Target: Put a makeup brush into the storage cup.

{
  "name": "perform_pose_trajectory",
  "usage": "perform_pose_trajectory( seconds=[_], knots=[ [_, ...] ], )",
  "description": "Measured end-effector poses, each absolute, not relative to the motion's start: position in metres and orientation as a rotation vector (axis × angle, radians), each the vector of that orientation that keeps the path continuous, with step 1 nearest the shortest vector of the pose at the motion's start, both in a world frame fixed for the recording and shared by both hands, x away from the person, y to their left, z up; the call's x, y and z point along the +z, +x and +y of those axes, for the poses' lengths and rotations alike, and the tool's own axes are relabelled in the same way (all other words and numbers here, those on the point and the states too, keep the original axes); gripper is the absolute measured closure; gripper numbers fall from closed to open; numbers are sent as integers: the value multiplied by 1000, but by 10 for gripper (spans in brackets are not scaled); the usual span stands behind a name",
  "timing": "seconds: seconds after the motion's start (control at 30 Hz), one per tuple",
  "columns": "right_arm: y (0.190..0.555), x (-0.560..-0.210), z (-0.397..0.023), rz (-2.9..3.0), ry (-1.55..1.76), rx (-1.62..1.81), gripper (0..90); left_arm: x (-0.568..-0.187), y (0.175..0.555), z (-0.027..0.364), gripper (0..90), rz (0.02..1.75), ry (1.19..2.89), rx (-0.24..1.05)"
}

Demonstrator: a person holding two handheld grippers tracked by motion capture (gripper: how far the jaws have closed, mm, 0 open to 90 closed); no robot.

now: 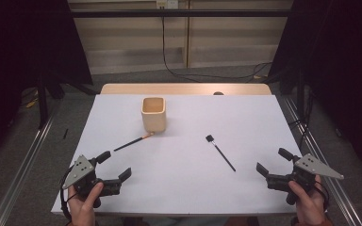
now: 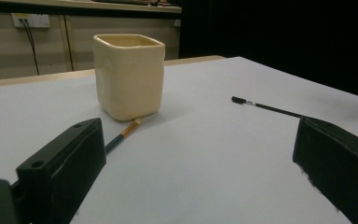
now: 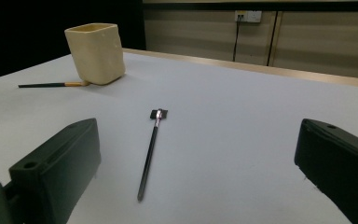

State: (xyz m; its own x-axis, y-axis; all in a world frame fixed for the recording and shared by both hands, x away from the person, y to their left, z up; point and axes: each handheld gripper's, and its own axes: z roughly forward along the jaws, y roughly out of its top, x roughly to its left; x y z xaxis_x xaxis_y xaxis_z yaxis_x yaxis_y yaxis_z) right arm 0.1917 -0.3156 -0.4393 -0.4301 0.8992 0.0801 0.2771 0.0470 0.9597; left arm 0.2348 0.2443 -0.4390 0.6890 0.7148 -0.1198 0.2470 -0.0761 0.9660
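A cream square cup (image 1: 153,113) (image 2: 128,74) (image 3: 96,52) stands upright on the white table toward the back. A thin black brush with an orange ferrule (image 1: 133,141) (image 2: 122,135) (image 3: 51,85) lies with its tip against the cup's base. A second black brush with a flat dark head (image 1: 221,152) (image 3: 150,150) (image 2: 265,107) lies right of centre. My left gripper (image 1: 114,165) (image 2: 196,172) hovers open near the front left corner, nothing between its jaws. My right gripper (image 1: 272,161) (image 3: 200,172) is open near the front right corner, facing the flat-headed brush.
The white sheet (image 1: 184,188) covers a wooden table whose bare edge (image 1: 184,89) shows at the back. Metal rails (image 1: 23,165) run along both sides on the floor. Cables (image 1: 179,70) hang from a wall socket behind.
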Motion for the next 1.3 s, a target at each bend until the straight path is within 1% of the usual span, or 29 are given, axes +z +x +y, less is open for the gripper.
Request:
perform_pose_trajectory(
  seconds=[0.17, 0.33, 0.63, 0.73, 0.8, 1.07, 1.3],
  knots=[
    [193, -440, -315, 1774, 1177, 1409, 0, -442, 237, 244, 24, 818, 1647, 424],
    [192, -441, -314, 1800, 1166, 1437, 0, -438, 233, 240, 24, 789, 1673, 463],
    [189, -439, -313, 1818, 1155, 1457, 0, -436, 230, 240, 24, 750, 1699, 485],
    [187, -439, -312, 1820, 1152, 1460, 0, -435, 227, 238, 24, 756, 1713, 527],
    [187, -439, -312, 1825, 1152, 1454, 0, -435, 228, 237, 24, 767, 1694, 502],
    [189, -439, -310, 1836, 1137, 1456, 0, -430, 238, 240, 25, 804, 1644, 472],
    [188, -439, -309, 1838, 1128, 1464, 0, -412, 234, 238, 24, 742, 1642, 526]
  ],
)
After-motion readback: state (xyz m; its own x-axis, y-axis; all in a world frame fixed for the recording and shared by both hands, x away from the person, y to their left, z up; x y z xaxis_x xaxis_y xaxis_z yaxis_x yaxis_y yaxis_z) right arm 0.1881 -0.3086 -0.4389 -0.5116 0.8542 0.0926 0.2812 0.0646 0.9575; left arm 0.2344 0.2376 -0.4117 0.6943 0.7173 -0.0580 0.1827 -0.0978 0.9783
